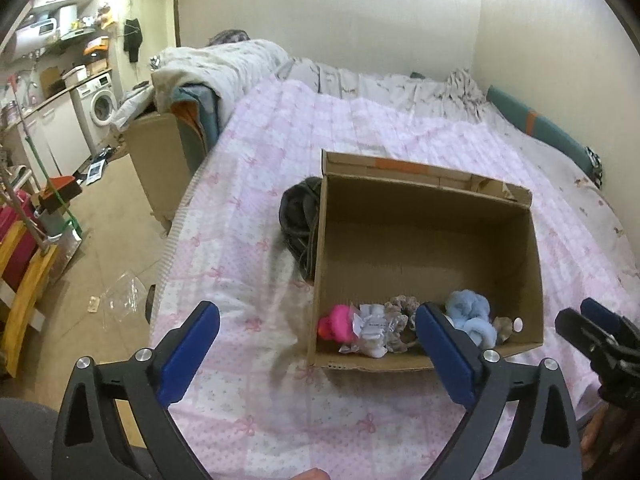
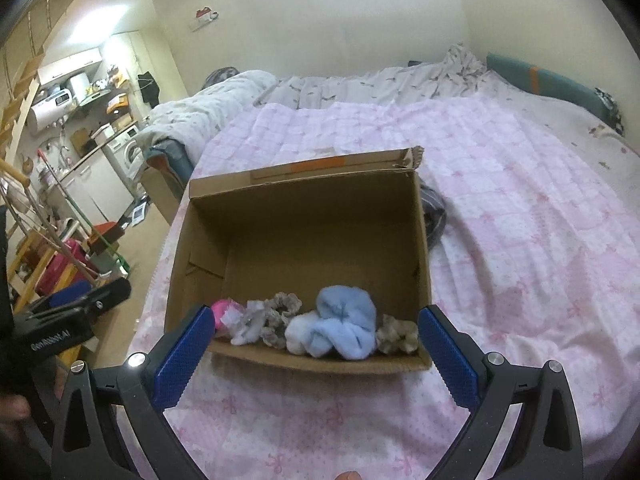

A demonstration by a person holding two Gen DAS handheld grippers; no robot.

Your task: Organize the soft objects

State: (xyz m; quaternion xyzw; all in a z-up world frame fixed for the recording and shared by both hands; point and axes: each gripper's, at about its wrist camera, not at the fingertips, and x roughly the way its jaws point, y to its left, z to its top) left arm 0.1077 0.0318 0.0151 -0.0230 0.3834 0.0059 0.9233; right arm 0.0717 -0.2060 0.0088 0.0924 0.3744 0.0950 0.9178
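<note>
An open cardboard box (image 1: 432, 216) (image 2: 304, 200) sits on the pink bedspread. Along its near wall lie several soft things: a pink piece (image 1: 336, 322) (image 2: 222, 310), a white one (image 1: 370, 330) (image 2: 246, 326), a grey-brown scrunchie (image 1: 400, 308) (image 2: 282, 308), a light blue fluffy bundle (image 1: 468, 312) (image 2: 340, 328) and a beige scrunchie (image 2: 398, 334). My left gripper (image 1: 318, 320) hovers open near the box's near left corner, holding nothing. My right gripper (image 2: 314, 326) is open in front of the box's near wall, also holding nothing. A dark cloth (image 1: 298, 216) (image 2: 434, 216) lies on the bed against the box's side.
The bed (image 2: 520, 200) stretches away with rumpled grey bedding (image 1: 380, 80) and a teal bolster (image 1: 536, 120) by the wall. Left of the bed are bare floor (image 1: 112, 240), a washing machine (image 1: 100, 104), counters and a mop.
</note>
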